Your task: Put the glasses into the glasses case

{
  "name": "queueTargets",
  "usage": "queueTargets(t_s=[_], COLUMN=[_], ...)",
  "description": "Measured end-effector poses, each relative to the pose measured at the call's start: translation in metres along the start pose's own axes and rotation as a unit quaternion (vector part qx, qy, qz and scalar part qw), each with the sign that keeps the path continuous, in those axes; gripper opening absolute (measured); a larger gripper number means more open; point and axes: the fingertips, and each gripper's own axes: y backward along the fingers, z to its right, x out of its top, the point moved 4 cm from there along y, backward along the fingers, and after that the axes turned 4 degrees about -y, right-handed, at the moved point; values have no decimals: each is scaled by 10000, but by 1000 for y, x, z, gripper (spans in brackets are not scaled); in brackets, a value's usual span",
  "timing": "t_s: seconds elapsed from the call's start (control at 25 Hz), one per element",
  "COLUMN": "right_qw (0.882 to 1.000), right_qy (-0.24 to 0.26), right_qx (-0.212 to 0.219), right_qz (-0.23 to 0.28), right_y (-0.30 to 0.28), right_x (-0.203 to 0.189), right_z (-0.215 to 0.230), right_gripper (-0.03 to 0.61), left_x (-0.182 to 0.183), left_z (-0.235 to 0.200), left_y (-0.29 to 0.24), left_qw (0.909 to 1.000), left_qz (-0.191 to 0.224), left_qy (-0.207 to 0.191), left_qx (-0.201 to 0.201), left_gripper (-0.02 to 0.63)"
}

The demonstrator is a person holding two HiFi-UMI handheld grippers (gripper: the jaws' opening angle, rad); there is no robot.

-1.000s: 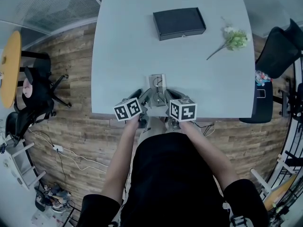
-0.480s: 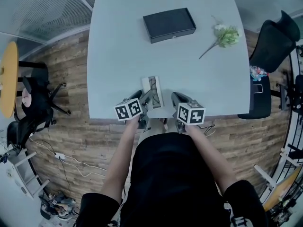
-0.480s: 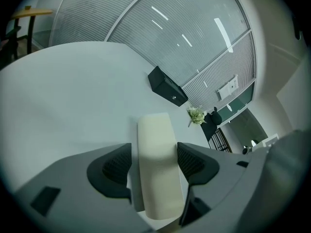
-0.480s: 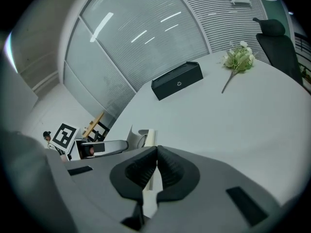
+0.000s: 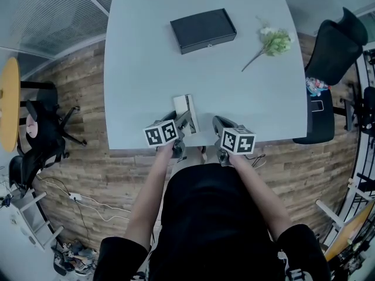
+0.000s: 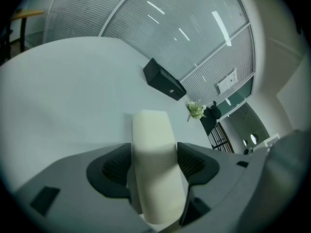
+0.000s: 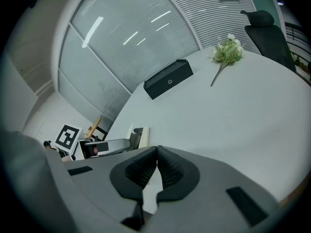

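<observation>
A cream-white glasses case (image 5: 186,112) stands on the pale table (image 5: 146,69) near its front edge. My left gripper (image 5: 185,124) is shut on it; in the left gripper view the case (image 6: 153,159) fills the gap between the dark pads. From the right gripper view the case (image 7: 137,137) shows a dark slit between its two halves. I cannot make out the glasses inside. My right gripper (image 5: 217,122) hovers just right of the case, apart from it. It is shut (image 7: 157,166) with nothing between its pads.
A black rectangular box (image 5: 203,30) lies at the table's far side, a sprig of pale flowers (image 5: 273,41) to its right. Black office chairs stand right (image 5: 337,45) and left (image 5: 41,122) of the table. The front edge (image 5: 176,148) runs just below the grippers.
The right gripper has drawn away to the right of the case. The case, open with dark frames showing a second ago, now looks narrower and nearly closed in the left gripper.
</observation>
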Motion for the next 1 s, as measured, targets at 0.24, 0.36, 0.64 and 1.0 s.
queueTargets(t_s=[0.24, 0.36, 0.64, 1.0], right_qw=[9999, 9999, 9999, 9999], right_qy=[-100, -117, -70, 2], right_qx=[-53, -104, -66, -124], right_qz=[-30, -40, -121, -89], right_y=[3, 4, 2, 4], right_x=[1, 2, -1, -3], right_z=[8, 10, 9, 5], right_gripper=[17, 17, 17, 17], left_x=[-1, -1, -3, -2], left_z=[6, 6, 7, 7], left_y=[-10, -11, -10, -9], left_qw=[9995, 9993, 9988, 9983], left_qz=[-203, -240, -296, -323], left_qy=[-209, -271, -388, -482], left_qx=[81, 109, 21, -6], left_gripper=[301, 301, 301, 301])
